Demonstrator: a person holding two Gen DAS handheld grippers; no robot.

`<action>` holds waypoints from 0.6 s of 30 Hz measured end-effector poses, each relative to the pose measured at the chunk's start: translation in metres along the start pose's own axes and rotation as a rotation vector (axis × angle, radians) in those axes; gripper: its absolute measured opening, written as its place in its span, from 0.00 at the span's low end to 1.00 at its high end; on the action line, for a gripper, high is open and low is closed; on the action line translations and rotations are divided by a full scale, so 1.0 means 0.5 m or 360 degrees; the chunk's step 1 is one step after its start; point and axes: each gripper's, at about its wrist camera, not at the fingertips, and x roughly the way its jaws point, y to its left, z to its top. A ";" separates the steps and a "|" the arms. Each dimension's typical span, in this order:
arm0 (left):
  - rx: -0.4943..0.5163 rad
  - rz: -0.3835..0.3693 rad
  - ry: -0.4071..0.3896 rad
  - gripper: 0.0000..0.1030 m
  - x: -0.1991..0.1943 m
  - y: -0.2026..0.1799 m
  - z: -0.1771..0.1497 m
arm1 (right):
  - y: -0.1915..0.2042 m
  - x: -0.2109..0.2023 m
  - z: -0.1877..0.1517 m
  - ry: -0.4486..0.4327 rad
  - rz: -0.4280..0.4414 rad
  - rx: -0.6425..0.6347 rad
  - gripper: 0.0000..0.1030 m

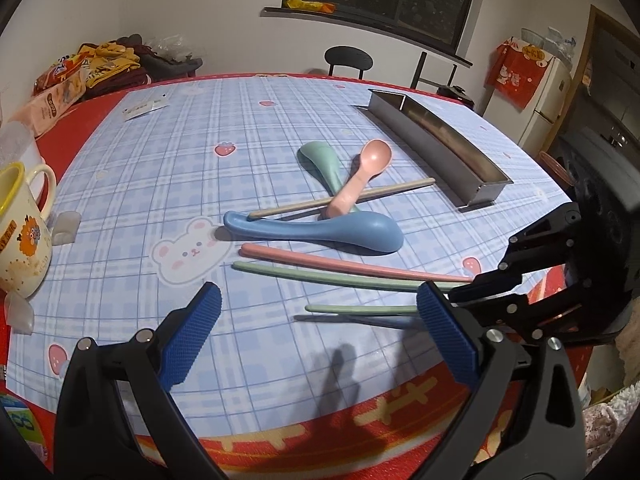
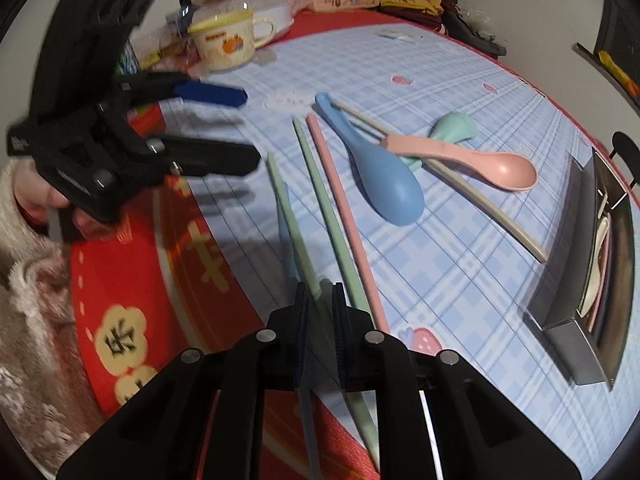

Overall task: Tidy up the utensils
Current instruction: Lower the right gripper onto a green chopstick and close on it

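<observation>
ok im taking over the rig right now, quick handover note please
Left claw: open, empty, hovering over the near edge of the table.
Right claw: shut on the short-looking green chopstick; a blue chopstick runs alongside it, and I can't tell if it's gripped too.
Done: a few utensils already lie in the metal tray.
Left: blue spoon, pink spoon, green spoon, beige chopstick, pink chopstick and long green chopstick are loose on the cloth.
</observation>
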 end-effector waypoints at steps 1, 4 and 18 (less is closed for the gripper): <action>0.0003 -0.0001 -0.0002 0.94 -0.001 -0.001 0.000 | 0.001 0.001 0.000 0.0000 0.0000 -0.0005 0.12; 0.0012 0.0003 -0.0009 0.94 -0.005 -0.004 0.002 | 0.002 0.002 0.001 0.0000 -0.0006 -0.0002 0.12; -0.0019 0.0007 0.0018 0.93 0.002 0.010 0.009 | 0.008 0.005 0.004 -0.0050 -0.0045 0.0008 0.07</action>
